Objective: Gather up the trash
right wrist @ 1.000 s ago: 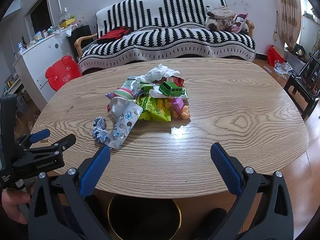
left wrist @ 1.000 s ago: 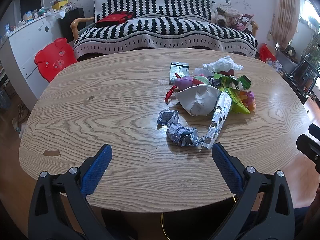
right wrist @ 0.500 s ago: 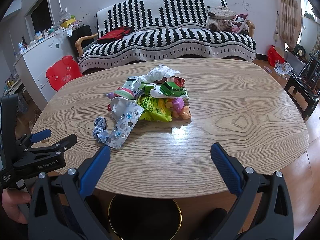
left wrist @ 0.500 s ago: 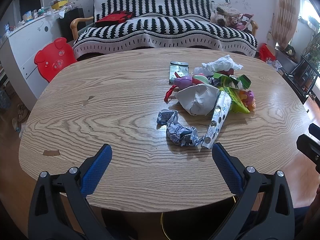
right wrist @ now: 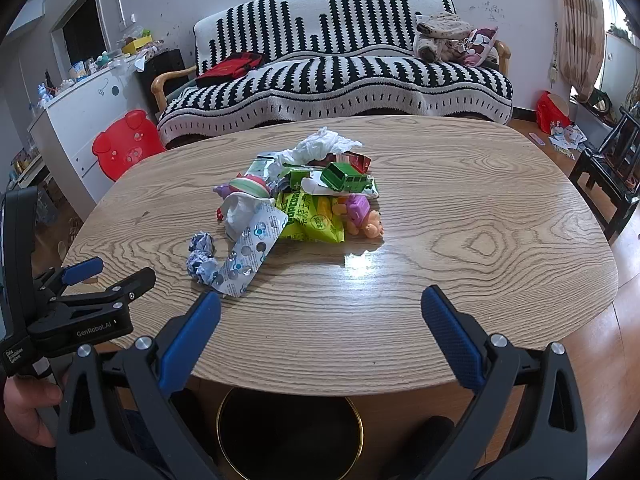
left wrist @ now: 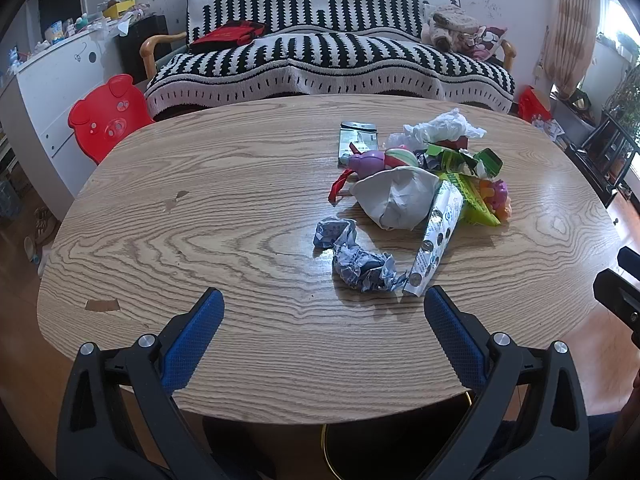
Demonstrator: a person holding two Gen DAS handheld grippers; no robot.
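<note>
The left wrist view shows the left gripper (left wrist: pixel 322 312) held above the near edge of the oval wood-grain table (left wrist: pixel 208 216), its blue-padded fingers (left wrist: pixel 192 336) spread wide with nothing between them. Just ahead of the right-hand finger lies a crumpled blue-and-white paper wad (left wrist: pixel 358 258), touching a silver foil blister pack (left wrist: pixel 438 236) that leans up onto the heap of trash. Behind these sit a crushed white paper cup (left wrist: pixel 394 196), a purple plastic toy (left wrist: pixel 370 160), a white tissue clump (left wrist: pixel 442 128) and a flat green-and-silver packet (left wrist: pixel 358 140). In the right wrist view, the right gripper (right wrist: pixel 320 312) also hangs over the table's near edge, jaws wide apart and empty. The heap lies well ahead of it near the table's middle: a yellow-green snack bag (right wrist: pixel 310 218), a green toy bus (right wrist: pixel 346 178) on top, and a small orange doll (right wrist: pixel 370 226) beside the bag. Below the table edge stands a gold-rimmed black bin (right wrist: pixel 290 434). A black-and-white striped sofa (right wrist: pixel 336 68) stands behind the table.
</note>
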